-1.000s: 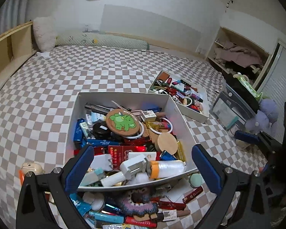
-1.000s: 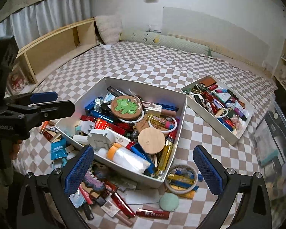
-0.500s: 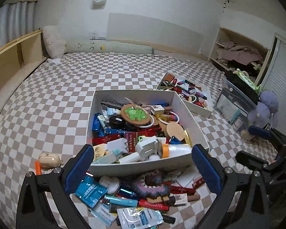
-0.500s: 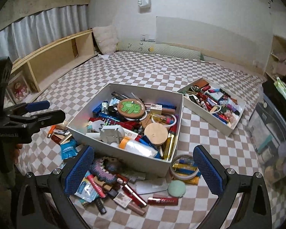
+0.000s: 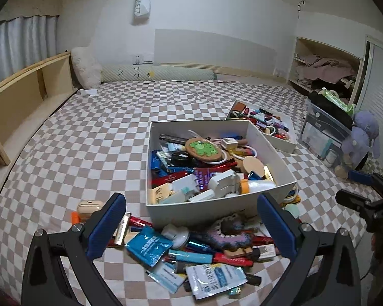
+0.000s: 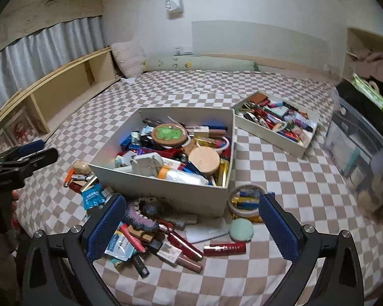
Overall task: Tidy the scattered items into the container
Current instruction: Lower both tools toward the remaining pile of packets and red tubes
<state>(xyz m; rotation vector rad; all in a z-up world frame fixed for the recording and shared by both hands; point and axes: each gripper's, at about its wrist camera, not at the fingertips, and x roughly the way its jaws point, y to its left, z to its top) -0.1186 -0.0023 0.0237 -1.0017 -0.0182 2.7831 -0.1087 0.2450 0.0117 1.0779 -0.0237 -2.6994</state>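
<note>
Scattered items (image 5: pixel 201 252) lie heaped on the bed (image 5: pixel 89 137) against the near wall of the white container (image 5: pixel 199 210) in my left wrist view; my left gripper (image 5: pixel 191 225) hovers above them, jaws apart, empty. From the right wrist, my right gripper (image 6: pixel 191 225) hangs over the same clutter (image 6: pixel 166 239), jaws apart, holding nothing.
</note>
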